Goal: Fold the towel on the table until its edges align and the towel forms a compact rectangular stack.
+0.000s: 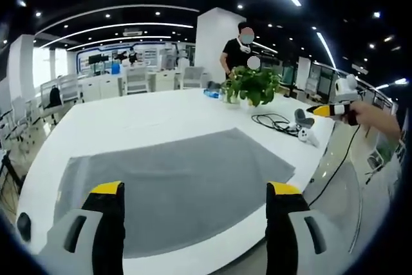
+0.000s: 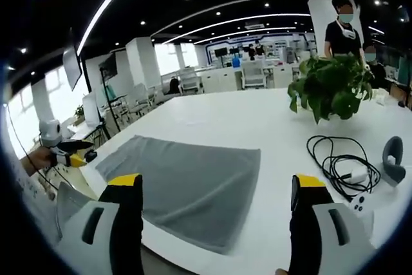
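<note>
- The flat grey terry-cloth towel (image 1: 174, 185) lies spread in one layer on the white glossy counter (image 1: 148, 117), its near long edge running close along the counter's front edge; in the right gripper view the same towel (image 2: 187, 181) sits left of centre, one corner pointing toward me.
- My left tool (image 1: 196, 214) hangs above the near edge with its yellow-tipped jaws spread wide, nothing between them; my right tool (image 2: 215, 207) is equally wide and empty, held over the towel's right-hand end.
- I judge the cloth soft, light and limp — it will sag and drape the moment it leaves the surface, and it should slide easily on the slick counter.
- So I'd pinch it at the two near corners, one per tool, gripping only the single layer right at the hem, then carry both corners across together to meet the far edge.
- The leafy green potted plant (image 2: 331, 85) and the coiled black cable (image 2: 338, 162) stand well apart from the towel, beyond its right end.
</note>
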